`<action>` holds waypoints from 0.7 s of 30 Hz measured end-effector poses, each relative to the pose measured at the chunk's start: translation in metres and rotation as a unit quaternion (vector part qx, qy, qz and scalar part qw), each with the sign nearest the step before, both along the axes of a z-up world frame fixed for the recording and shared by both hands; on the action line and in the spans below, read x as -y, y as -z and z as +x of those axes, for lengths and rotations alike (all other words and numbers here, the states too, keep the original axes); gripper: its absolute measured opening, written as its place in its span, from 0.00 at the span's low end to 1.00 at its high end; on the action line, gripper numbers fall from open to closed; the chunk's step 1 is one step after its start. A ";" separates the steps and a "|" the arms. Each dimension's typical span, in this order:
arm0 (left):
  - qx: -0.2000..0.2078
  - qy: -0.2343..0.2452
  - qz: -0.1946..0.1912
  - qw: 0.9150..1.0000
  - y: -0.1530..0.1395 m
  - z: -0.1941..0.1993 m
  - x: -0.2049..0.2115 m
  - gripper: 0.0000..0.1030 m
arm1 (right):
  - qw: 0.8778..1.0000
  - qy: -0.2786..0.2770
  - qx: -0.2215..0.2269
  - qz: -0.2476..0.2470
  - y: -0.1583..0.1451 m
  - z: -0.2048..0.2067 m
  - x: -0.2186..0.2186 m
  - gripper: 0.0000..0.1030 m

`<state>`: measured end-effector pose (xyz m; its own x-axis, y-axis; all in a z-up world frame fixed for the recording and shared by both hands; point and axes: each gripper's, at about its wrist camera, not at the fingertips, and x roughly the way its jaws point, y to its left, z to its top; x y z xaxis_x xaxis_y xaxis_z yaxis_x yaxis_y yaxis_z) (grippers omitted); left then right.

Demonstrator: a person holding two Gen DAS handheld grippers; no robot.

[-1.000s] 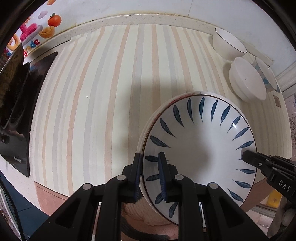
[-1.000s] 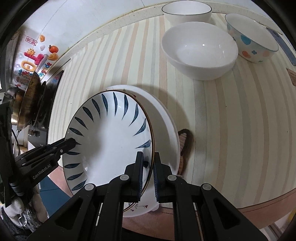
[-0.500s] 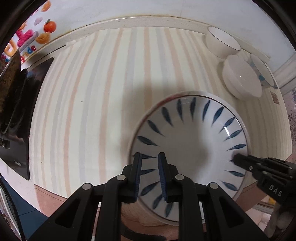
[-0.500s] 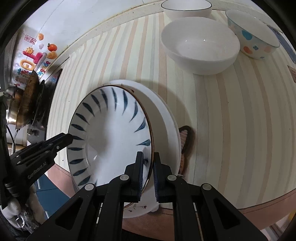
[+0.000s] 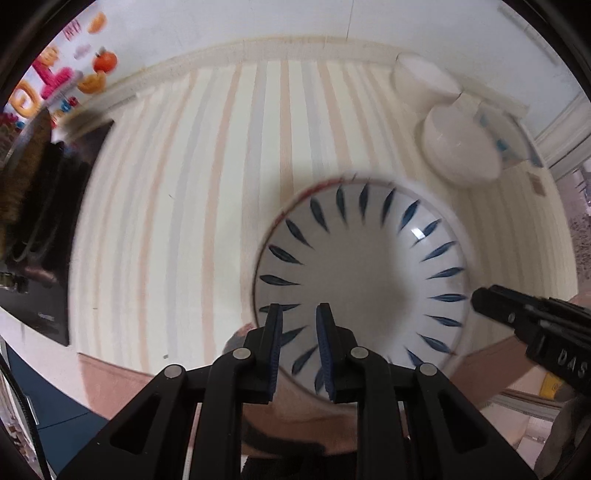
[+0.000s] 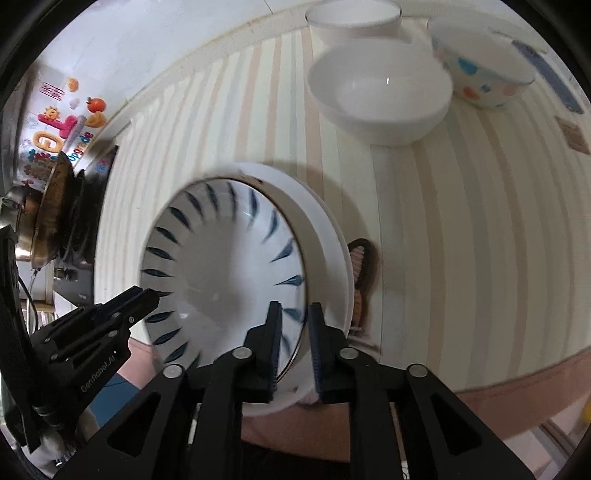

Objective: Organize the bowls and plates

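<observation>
While both grippers point steeply down at the striped counter [image 6: 461, 221], we see the leaf-patterned plate [image 6: 221, 277] lying in the lower middle of the right wrist view, on top of a larger white plate [image 6: 328, 258] whose rim shows as a crescent along its right side. The stack sits at the counter's near edge.

The right gripper [image 6: 295, 305] has its jaws slightly apart. They have just been opening, and the patterned plate's rim stands in the gap between them, with no pad visibly pressing on it.

The left gripper [image 5: 299, 308] reaches the plate's opposite edge, at the lower left of the right wrist view. Its jaws are drawn close, leaving only a slim gap. The plate's rim runs behind one of the fingers, and this view is blurred, so we cannot tell whether they pinch it.

Three bowls stand well apart from the plates in the upper right. A plain white bowl [image 6: 376, 92] is nearest. Just beside it are a spotted bowl [image 6: 484, 70] and a dark-rimmed bowl [image 6: 351, 18] by the wall. A dark pan [image 6: 55, 206] sits at the far left, under bright wall stickers [image 6: 55, 125].
</observation>
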<state>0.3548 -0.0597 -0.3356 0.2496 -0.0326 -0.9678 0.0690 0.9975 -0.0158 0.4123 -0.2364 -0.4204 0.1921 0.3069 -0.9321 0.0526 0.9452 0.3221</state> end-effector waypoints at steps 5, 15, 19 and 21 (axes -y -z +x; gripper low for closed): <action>0.033 0.009 -0.027 0.999 -0.061 -0.022 -0.011 0.31 | 0.999 -0.020 0.050 -0.001 -0.071 -0.031 -0.017 0.61; 0.075 0.010 -0.045 0.996 -0.139 -0.063 -0.024 0.74 | 0.992 -0.021 0.123 -0.035 -0.172 -0.091 -0.038 0.88; 0.080 0.017 -0.051 0.995 -0.153 -0.079 -0.026 0.79 | 0.990 -0.013 0.133 -0.039 -0.194 -0.111 -0.038 0.89; 0.084 0.020 -0.058 0.995 -0.160 -0.087 -0.028 0.86 | 0.990 -0.007 0.137 -0.045 -0.202 -0.121 -0.037 0.90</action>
<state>0.2677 -0.0319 -0.1754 0.4038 -0.1555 -0.9015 0.1207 0.9859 -0.1160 0.2915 -0.1993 -0.2184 0.4380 0.2300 -0.8691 -0.0384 0.9706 0.2375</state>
